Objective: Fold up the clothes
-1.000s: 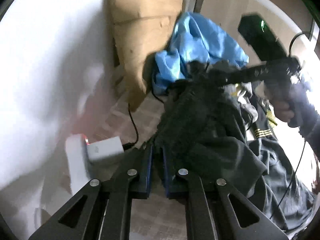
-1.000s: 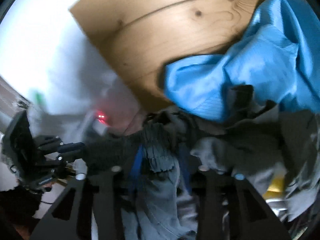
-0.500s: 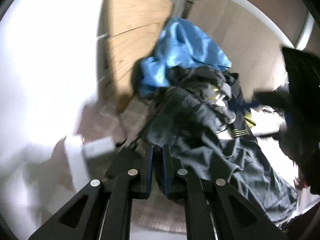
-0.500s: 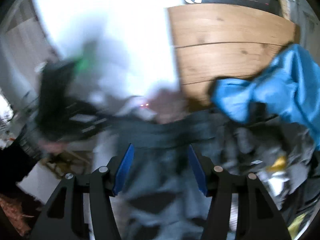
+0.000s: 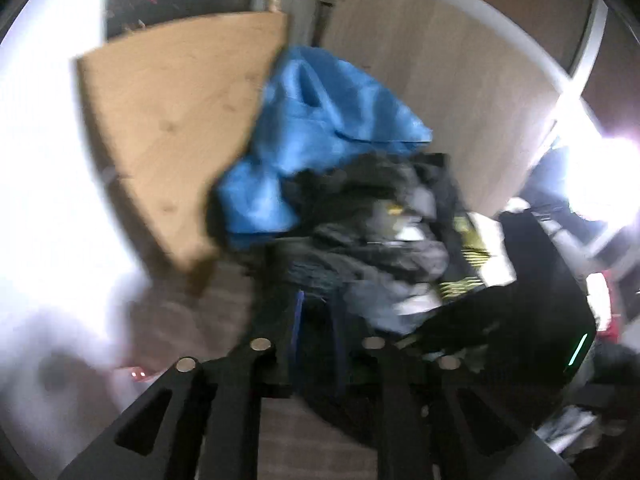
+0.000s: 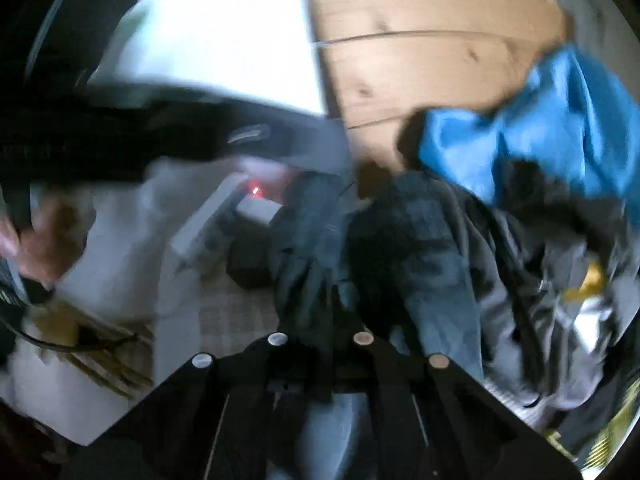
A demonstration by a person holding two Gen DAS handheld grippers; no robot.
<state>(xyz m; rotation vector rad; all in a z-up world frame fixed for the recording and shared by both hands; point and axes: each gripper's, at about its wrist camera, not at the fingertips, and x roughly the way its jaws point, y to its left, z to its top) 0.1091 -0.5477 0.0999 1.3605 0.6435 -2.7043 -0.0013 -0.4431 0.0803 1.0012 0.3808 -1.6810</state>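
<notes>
The left gripper (image 5: 318,324) is clamped on a fold of the dark grey-blue denim garment (image 5: 344,264), which trails ahead of it into a heap of dark clothes. The right gripper (image 6: 320,320) pinches the same denim garment (image 6: 424,264). Beyond both grippers, a crumpled bright blue shirt (image 5: 320,136) leans against a light wooden board (image 5: 180,128).

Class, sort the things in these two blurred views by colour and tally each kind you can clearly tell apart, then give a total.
Blue garment: 1
Dark grey garment: 1
Wooden boards: 1
White charger with red light: 1
Total: 4; the rest of the pile is too blurred to separate.
</notes>
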